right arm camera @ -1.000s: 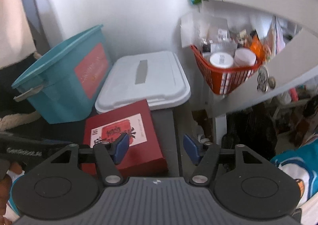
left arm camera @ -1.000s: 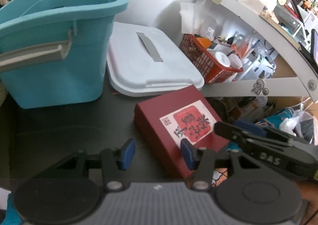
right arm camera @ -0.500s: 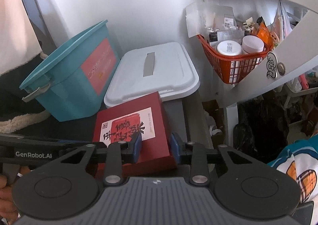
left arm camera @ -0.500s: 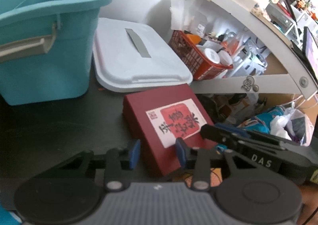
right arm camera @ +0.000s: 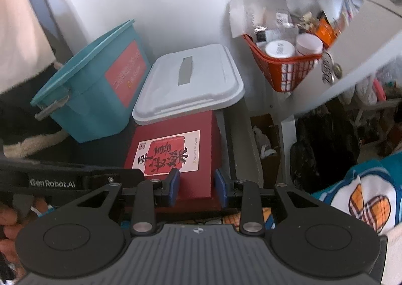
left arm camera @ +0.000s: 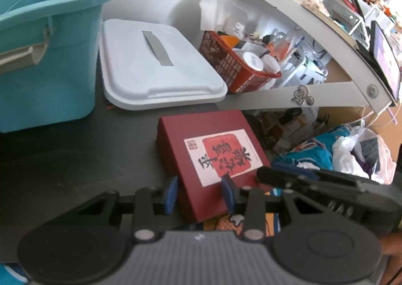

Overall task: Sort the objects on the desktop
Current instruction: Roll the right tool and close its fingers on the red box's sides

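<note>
On the dark desktop (left arm camera: pixel 62 159), in front of the teal bin (left arm camera: pixel 50 41) and white lidded container (left arm camera: pixel 155 58), lies the dark red gift box (left arm camera: pixel 216 149). At its near left corner, the left gripper (left arm camera: pixel 199 194) is closed on the box, blue pads pressing either side. At its near right corner, the right gripper (right arm camera: pixel 194 185) clamps it likewise.

The red box (left arm camera: pixel 213 149) looks like matt card with a smooth paper label (left arm camera: pixel 221 156). The teal bin (left arm camera: pixel 47 41) and the white lid (left arm camera: pixel 155 66) are smooth plastic – the lid faintly glossy. The desk (left arm camera: pixel 75 149) is dark and matt; the red basket (right arm camera: pixel 284 71) is perforated plastic.
</note>
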